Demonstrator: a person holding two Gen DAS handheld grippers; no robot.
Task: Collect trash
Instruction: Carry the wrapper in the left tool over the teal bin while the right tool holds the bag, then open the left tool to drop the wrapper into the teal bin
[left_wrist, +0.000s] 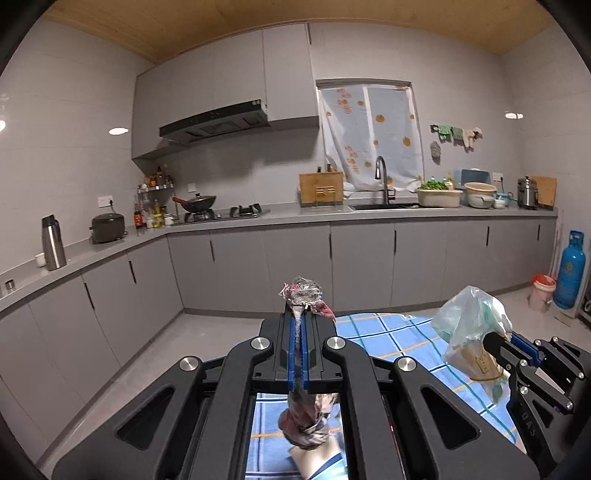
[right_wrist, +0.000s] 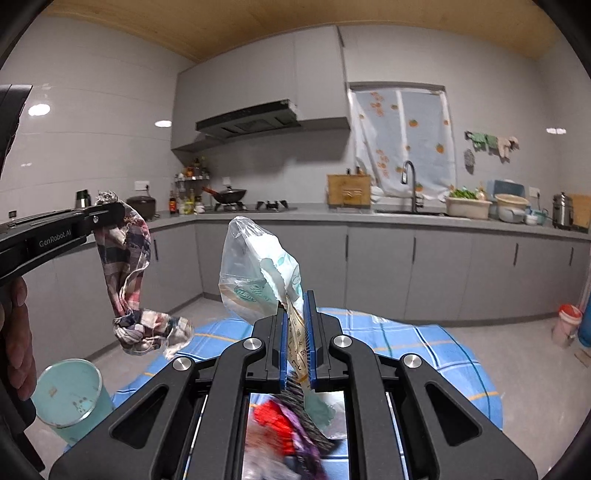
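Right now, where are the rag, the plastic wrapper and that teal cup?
rag (right_wrist: 127, 266): right wrist view, on its hanging middle.
plastic wrapper (right_wrist: 255, 269): right wrist view, on its puffed upper part.
teal cup (right_wrist: 68, 395): right wrist view, on its inner wall.

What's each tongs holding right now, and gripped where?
Left tongs: a checked rag, pinched near its frayed top end, the knotted rest hanging below. Right tongs: a plastic bag, gripped around its middle.

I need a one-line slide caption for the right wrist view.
Right claw grips a plastic wrapper; left claw holds a plaid rag.
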